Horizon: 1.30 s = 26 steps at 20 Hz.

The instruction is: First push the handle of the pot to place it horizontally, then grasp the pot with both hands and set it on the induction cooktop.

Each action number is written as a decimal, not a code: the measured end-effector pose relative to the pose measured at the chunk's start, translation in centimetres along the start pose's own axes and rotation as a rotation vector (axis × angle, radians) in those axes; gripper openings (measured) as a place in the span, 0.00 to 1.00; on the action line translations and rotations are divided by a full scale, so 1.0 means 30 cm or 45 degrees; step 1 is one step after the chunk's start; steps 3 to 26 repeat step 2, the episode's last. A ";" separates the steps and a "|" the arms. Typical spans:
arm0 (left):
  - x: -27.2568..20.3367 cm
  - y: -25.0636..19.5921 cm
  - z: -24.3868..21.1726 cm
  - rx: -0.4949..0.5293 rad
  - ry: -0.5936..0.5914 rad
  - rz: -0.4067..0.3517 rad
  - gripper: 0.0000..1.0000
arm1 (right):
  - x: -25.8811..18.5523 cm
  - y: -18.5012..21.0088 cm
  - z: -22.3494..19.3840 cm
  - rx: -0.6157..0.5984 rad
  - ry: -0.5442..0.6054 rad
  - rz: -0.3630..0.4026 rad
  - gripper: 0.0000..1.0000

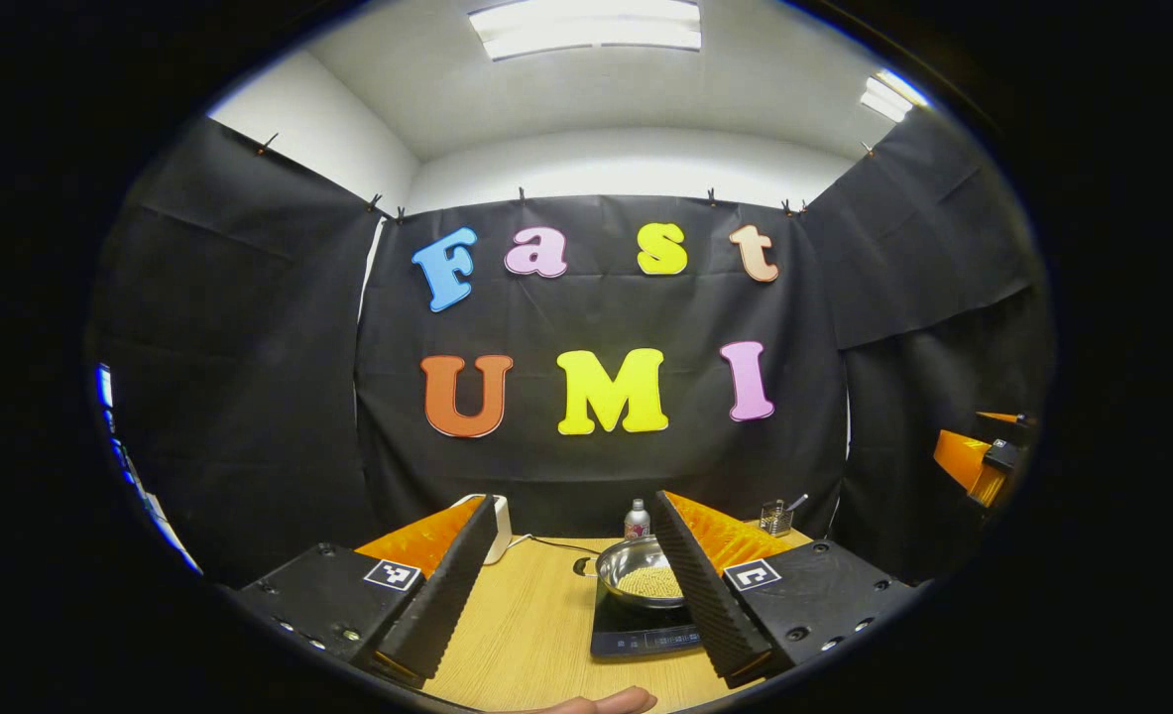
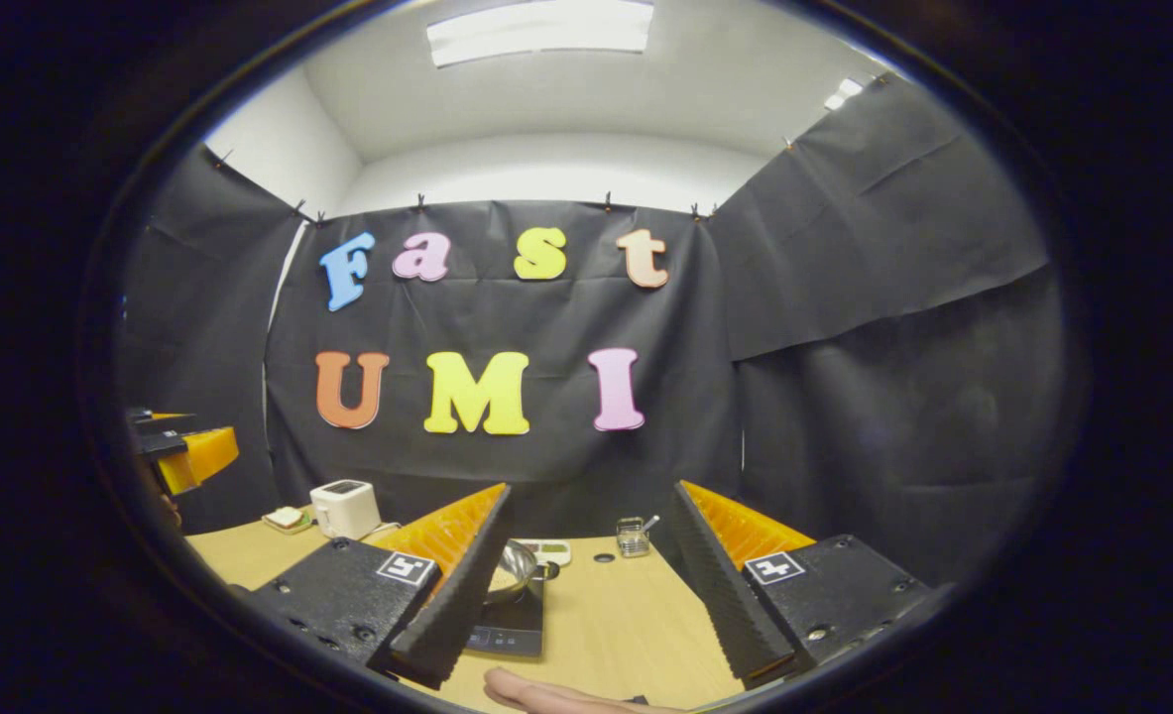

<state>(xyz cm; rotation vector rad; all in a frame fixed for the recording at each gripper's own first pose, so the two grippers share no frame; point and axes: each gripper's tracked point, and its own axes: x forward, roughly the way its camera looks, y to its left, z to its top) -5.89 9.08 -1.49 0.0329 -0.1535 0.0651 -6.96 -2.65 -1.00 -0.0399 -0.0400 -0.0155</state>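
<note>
- Pot [image 1: 643,573] sits on the induction cooktop [image 1: 639,627], seen in the left gripper view at about five o'clock from the middle, between the left gripper [image 1: 578,585]'s two fingers and partly hidden behind the one at its four o'clock side.
- Left gripper's fingers stand wide apart and press on nothing; the pot lies farther off on the wooden table [image 1: 536,635].
- Pale grains fill the bottom of the steel pot.
- Right gripper [image 2: 586,585] also has its fingers spread wide, holding nothing.
- In the right gripper view the pot [image 2: 512,570] shows at about seven o'clock, just past the finger on that side, resting on the cooktop [image 2: 509,625], with a short dark knob-like part at its three o'clock side.
- Beyond the pot in the left gripper view: a small bottle [image 1: 637,519] at its twelve o'clock, a wire basket [image 1: 775,517] at two o'clock.
- A white toaster [image 2: 345,508] stands at nine o'clock in the right gripper view, well apart from the pot.
- A hand [image 2: 546,692] shows at six o'clock, at the table's near edge.
</note>
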 end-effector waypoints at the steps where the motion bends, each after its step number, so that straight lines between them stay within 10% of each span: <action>1: 0.001 -0.003 -0.004 -0.002 0.002 -0.001 0.95 | 0.000 0.000 -0.004 0.000 0.003 0.000 0.99; 26: 0.002 -0.007 -0.011 -0.004 0.008 -0.002 0.95 | 0.004 0.000 -0.011 0.003 0.010 0.000 0.96</action>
